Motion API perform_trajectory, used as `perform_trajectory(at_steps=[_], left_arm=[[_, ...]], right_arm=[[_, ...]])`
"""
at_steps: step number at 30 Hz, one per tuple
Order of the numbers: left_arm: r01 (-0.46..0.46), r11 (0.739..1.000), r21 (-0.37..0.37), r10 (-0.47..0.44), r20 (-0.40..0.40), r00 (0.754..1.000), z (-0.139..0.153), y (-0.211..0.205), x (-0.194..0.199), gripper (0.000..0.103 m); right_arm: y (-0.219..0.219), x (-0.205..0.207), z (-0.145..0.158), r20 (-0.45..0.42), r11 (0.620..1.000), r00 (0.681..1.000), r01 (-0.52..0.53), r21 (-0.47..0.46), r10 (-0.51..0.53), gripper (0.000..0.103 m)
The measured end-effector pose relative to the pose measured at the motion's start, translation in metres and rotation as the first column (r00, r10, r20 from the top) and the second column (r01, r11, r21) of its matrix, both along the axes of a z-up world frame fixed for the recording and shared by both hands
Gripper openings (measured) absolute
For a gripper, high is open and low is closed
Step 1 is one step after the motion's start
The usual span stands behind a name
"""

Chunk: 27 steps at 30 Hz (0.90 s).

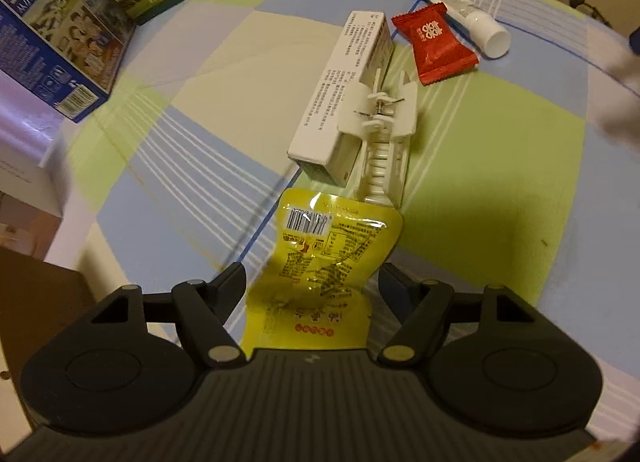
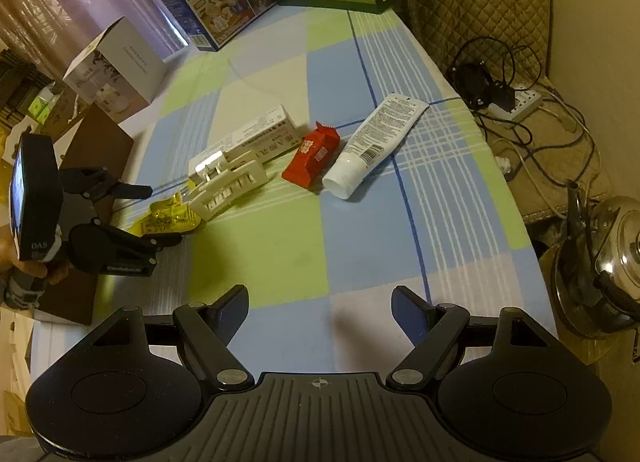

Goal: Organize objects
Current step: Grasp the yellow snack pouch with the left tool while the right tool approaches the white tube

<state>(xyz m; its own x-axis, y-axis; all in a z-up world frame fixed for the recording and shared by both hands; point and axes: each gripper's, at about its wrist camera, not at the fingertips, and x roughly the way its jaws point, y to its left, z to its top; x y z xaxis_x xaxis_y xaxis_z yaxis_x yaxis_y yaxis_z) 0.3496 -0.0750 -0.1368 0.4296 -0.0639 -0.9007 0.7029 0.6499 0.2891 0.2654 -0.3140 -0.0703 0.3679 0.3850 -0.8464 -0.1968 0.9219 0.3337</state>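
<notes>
A yellow snack packet point(image 1: 320, 262) lies on the checked cloth between the open fingers of my left gripper point(image 1: 312, 282); the fingers stand either side of it and do not clamp it. Beyond it lie a white clip point(image 1: 384, 130), a long white box point(image 1: 348, 90), a red candy packet point(image 1: 434, 42) and a white tube point(image 1: 460, 10). The right wrist view shows the same row: packet point(image 2: 172, 218), clip point(image 2: 228, 190), box point(image 2: 252, 134), candy point(image 2: 312, 158), tube point(image 2: 376, 142), and the left gripper point(image 2: 160, 214). My right gripper point(image 2: 320, 310) is open and empty, above the cloth near the front.
Milk cartons point(image 1: 60, 34) point(image 2: 212, 2) stand at the table's far end. A white box point(image 2: 116, 70) and brown board point(image 2: 96, 142) lie off the left edge. Cables, a power strip point(image 2: 524, 102) and a steel kettle point(image 2: 612, 246) sit to the right of the table.
</notes>
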Motion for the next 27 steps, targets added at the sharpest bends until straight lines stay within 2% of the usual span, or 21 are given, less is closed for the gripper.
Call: perform_trajectory(at_steps=[1,5,8,14,22,25,27], left_arm=[[-0.002,1.0,-0.004,0.002,-0.006,1.0,0.0,0.0,0.002,0.07],[-0.027,0.996,-0.081,0.02,-0.086,0.996,0.001,0.01,0.009,0.054],[-0.081,0.987,-0.137,0.061,-0.142,0.988,0.0,0.018,0.017,0.052],[-0.107,0.978,-0.179,0.078,-0.163,0.984,0.006,0.017,0.017,0.04],[-0.171,0.968,-0.184,0.14,-0.17,0.975,0.017,0.019,0.011,0.038],[-0.229,0.951,-0.206,0.197,-0.166,0.966,0.026,0.024,0.008,0.038],[-0.279,0.931,-0.236,0.245,-0.162,0.956,0.034,0.03,0.007,0.038]], right_arm=[[0.0,0.001,0.0,0.001,1.0,1.0,-0.001,0.0,0.001,0.077],[0.001,0.003,-0.001,0.0,1.0,1.0,0.002,0.002,-0.002,0.077],[0.002,0.004,-0.003,-0.007,1.0,1.0,0.005,0.003,-0.005,0.077],[0.004,0.004,-0.002,-0.004,1.0,1.0,-0.006,0.011,0.006,0.076],[0.0,0.003,-0.004,0.002,1.0,1.0,0.014,0.008,-0.014,0.076],[-0.003,0.006,-0.005,0.013,1.0,0.999,0.029,0.008,-0.029,0.076],[-0.005,0.01,-0.006,0.028,0.999,0.999,0.04,0.01,-0.041,0.076]])
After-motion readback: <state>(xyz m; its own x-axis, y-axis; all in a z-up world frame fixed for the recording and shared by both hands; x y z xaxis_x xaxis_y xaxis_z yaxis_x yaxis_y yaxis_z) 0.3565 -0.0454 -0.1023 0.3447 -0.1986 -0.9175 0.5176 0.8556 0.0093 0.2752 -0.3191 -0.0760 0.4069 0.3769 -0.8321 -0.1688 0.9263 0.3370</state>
